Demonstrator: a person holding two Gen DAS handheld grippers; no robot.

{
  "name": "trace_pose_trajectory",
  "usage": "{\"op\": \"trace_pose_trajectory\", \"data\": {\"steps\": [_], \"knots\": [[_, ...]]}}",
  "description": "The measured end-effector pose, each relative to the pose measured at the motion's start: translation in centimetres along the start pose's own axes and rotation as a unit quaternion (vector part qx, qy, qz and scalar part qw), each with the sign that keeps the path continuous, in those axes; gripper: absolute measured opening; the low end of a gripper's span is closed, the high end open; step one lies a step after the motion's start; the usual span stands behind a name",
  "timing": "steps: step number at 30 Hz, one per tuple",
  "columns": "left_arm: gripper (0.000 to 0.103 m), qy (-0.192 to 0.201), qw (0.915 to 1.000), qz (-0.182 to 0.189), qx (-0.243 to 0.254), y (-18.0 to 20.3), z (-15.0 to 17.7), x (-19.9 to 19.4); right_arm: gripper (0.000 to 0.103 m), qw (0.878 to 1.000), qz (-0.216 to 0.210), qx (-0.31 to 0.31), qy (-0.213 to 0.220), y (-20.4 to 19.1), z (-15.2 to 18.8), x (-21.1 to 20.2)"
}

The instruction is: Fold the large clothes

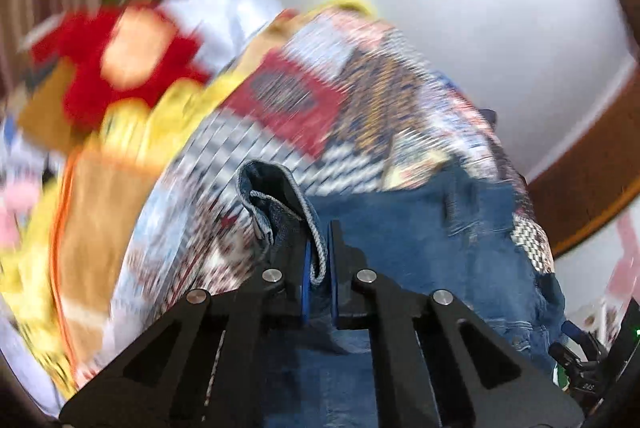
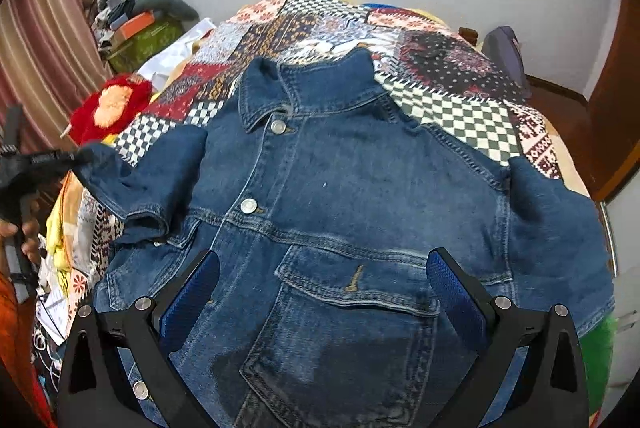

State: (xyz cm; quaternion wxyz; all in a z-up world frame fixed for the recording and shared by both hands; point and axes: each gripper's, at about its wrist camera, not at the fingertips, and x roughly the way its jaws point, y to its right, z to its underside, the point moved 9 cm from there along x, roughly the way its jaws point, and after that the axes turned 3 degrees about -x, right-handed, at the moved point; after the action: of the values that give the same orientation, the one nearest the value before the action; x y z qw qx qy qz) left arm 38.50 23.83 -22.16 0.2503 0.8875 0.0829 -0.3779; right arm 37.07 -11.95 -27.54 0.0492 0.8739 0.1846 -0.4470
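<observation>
- The scene was a bedroom with a white wall, striped curtains at the left and a bed covered by a patchwork bedspread (image 2: 452, 108) of checks and prints
- A denim jacket (image 2: 340, 196) lay front-up across that bedspread, collar toward the far wall, its two metal buttons showing down the placket and a flap pocket nearest the right wrist camera
- The body of the jacket was spread flat and no fold showed across it; the sleeve at the right of that view lay out to the side, untouched
- The left gripper (image 1: 319, 264) had its blue pads pressed together on the cuff edge of the other sleeve (image 2: 132, 184), a fold of denim sticking up between the jaws in its own blurred view
- In the right wrist view that sleeve was lifted off the bed at the picture's left edge, where a hand (image 2: 24, 228) held the dark tool
- The right gripper (image 2: 324, 304) hovered above the lower front of the jacket with its fingers spread wide, nothing between them
- By my judgement the folding had barely begun: one sleeve was in hand for a first fold inward, while the second sleeve and the body folds all remained to be done
- A red plush toy (image 2: 110, 108) and heaped clutter sat beside the bed at the left, apart from the jacket
</observation>
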Motion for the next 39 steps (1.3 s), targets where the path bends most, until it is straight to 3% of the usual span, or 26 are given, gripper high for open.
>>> {"op": "trace_pose_trajectory", "data": {"steps": [5, 10, 14, 18, 20, 25, 29, 31, 32, 34, 36, 39], "knots": [[0.006, 0.04, 0.9952, 0.056, 0.07, 9.3, -2.8, -2.6, 0.103, 1.0, -0.001, 0.017, 0.022, 1.8, -0.5, -1.6], [0.005, 0.042, 0.9825, 0.129, 0.128, 19.7, -2.3, -2.6, 0.103, 0.999, 0.012, 0.034, 0.039, 4.7, -0.7, -3.3], [0.005, 0.006, 0.9699, 0.175, 0.169, 26.5, 0.8, -0.8, 0.103, 0.997, 0.033, 0.053, 0.048, 7.9, -0.9, -4.7], [0.005, -0.054, 0.9568, 0.205, 0.199, 31.8, 5.4, 2.6, 0.103, 0.994, 0.052, 0.07, 0.06, 10.9, -0.9, -6.3], [0.005, -0.1, 0.9456, 0.218, 0.22, 33.8, 8.7, 4.6, 0.103, 0.993, 0.062, 0.081, 0.065, 12.3, -0.8, -7.1], [0.005, -0.194, 0.9129, 0.244, 0.264, 36.6, 15.6, 5.9, 0.103, 0.989, 0.071, 0.107, 0.068, 15.0, -0.6, -7.9], [0.006, -0.208, 0.8946, 0.242, 0.313, 36.2, 18.4, 4.7, 0.103, 0.988, 0.055, 0.131, 0.059, 15.9, -0.8, -7.4], [0.013, -0.195, 0.8971, 0.233, 0.321, 35.1, 18.0, 3.7, 0.103, 0.988, 0.039, 0.139, 0.055, 15.7, -1.2, -6.8], [0.026, -0.187, 0.9006, 0.226, 0.321, 34.4, 17.5, 3.5, 0.103, 0.988, 0.03, 0.142, 0.053, 15.5, -1.4, -6.4], [0.058, -0.155, 0.9157, 0.198, 0.314, 32.1, 15.6, 2.7, 0.103, 0.989, 0.015, 0.14, 0.048, 14.6, -2.0, -5.6], [0.061, -0.122, 0.9308, 0.171, 0.299, 29.0, 13.1, 2.2, 0.103, 0.991, -0.003, 0.132, 0.037, 13.4, -2.7, -4.2], [0.065, -0.106, 0.9469, 0.119, 0.279, 24.0, 10.5, 2.0, 0.103, 0.992, -0.025, 0.119, 0.017, 11.4, -3.3, -1.9]]}}
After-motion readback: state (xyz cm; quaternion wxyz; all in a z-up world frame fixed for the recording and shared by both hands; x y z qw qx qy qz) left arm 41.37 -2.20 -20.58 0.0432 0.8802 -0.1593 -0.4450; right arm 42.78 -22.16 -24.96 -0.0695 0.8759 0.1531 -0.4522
